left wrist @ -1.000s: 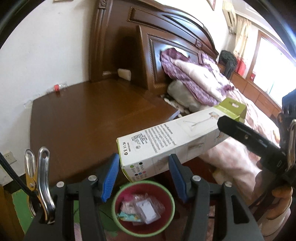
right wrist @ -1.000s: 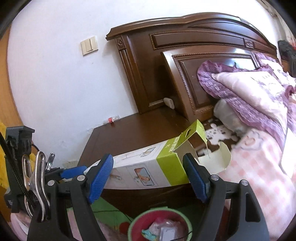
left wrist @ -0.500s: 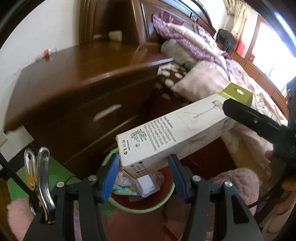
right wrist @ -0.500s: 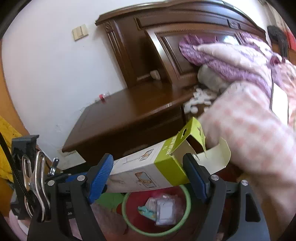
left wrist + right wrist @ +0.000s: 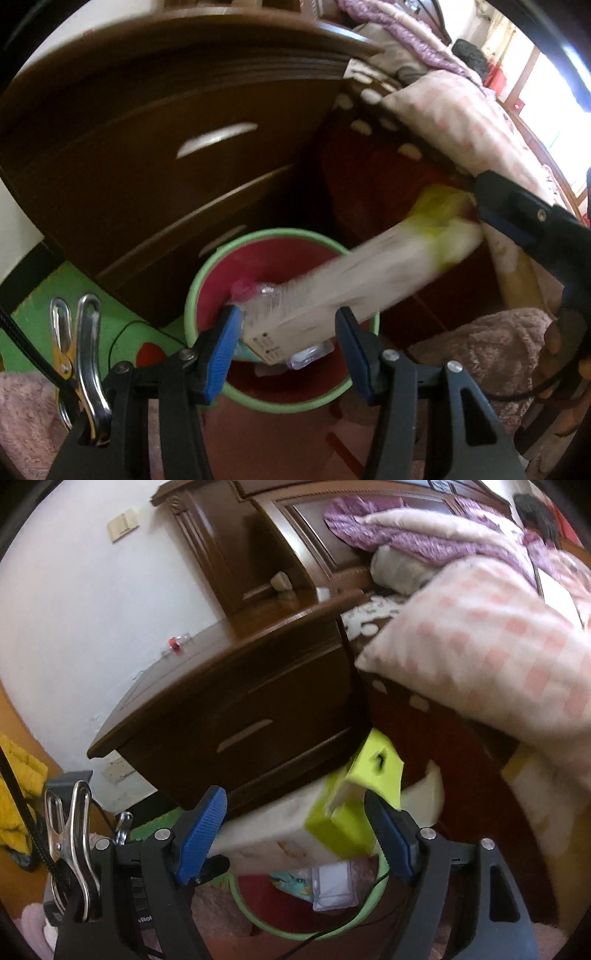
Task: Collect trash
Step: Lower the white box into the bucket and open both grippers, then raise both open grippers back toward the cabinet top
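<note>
Bedroom corner: dark wood nightstand (image 5: 155, 133) at 11 o'clock in the left view, bed with pink checked quilt (image 5: 491, 664) at 2 o'clock in the right view, carved headboard (image 5: 258, 535) at 12, white wall (image 5: 74, 627) at 10. Green mat (image 5: 48, 295) on floor at 8 o'clock, left view.

Bin (image 5: 207, 273), green rim, red inside, directly below both grippers; some wrappers (image 5: 328, 886) inside.

Box (image 5: 362, 280), long, white with lime end, motion-blurred, tilted with white end low over the bin mouth, lime end high toward 3 o'clock.

Left gripper (image 5: 288, 343): jaws apart, blue pads either side of the box's white end; left pad looks touching, right pad contact unclear.

Right gripper (image 5: 295, 834): jaws wide apart, lime end of box (image 5: 347, 812) between them near the right pad; grip not evident, flap (image 5: 380, 768) standing up at 1 o'clock.
</note>
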Available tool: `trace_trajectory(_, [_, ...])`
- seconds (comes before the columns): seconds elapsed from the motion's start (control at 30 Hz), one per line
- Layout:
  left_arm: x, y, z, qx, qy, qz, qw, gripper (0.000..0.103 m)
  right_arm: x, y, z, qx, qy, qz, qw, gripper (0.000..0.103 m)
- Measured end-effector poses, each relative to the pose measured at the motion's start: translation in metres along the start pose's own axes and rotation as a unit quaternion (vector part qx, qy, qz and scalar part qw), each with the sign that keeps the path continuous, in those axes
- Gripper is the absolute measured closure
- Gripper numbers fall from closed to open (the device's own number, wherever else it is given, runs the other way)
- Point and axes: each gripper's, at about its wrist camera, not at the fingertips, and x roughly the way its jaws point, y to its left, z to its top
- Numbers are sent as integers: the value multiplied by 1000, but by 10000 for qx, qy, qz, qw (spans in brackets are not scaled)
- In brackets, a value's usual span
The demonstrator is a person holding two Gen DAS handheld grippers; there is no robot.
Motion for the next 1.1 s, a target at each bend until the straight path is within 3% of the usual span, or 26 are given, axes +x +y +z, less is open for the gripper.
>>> trace_trajectory(0.4, [14, 12, -2, -139, 170, 66, 9997, 47, 32, -8, -13, 121, 406, 56, 9991, 24])
trace_trajectory(0.67, [5, 10, -1, -152, 80, 102, 9998, 47, 29, -4, -13, 108, 388, 163, 9991, 24])
trace_trajectory(0.83, [-18, 5, 5, -173, -168, 94, 9997, 47, 18, 0, -12, 125, 286, 259, 9992, 24])
trace_trajectory(1.1, [-93, 3, 28, -222, -945, 173, 9951, 47, -36, 24, 10, -202, -413, 470, 9978, 24])
